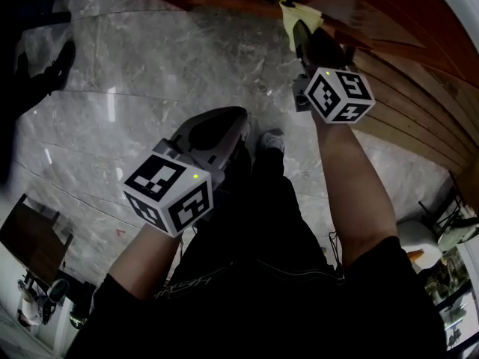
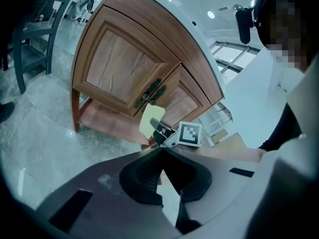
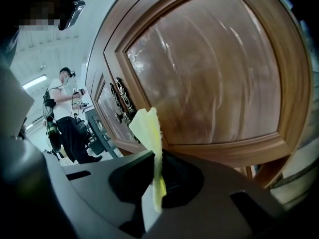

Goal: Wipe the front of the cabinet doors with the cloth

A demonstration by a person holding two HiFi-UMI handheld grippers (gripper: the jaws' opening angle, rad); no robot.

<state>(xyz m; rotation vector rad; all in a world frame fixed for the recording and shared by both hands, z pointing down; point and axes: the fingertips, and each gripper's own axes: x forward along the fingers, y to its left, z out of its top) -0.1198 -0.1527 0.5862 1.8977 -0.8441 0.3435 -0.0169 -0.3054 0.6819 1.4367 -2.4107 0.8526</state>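
Open grey marble floor (image 1: 150, 73) spreads left of a wooden cabinet (image 2: 124, 59) with two panelled doors. The right tool (image 3: 158, 156) is clamped on a yellow cloth (image 3: 148, 128), held up by the door (image 3: 209, 68) near its lower frame edge, beside the ornate handles (image 3: 121, 101). The left tool (image 2: 162, 151), jaws together and empty, hangs over the floor, well apart from the cabinet.
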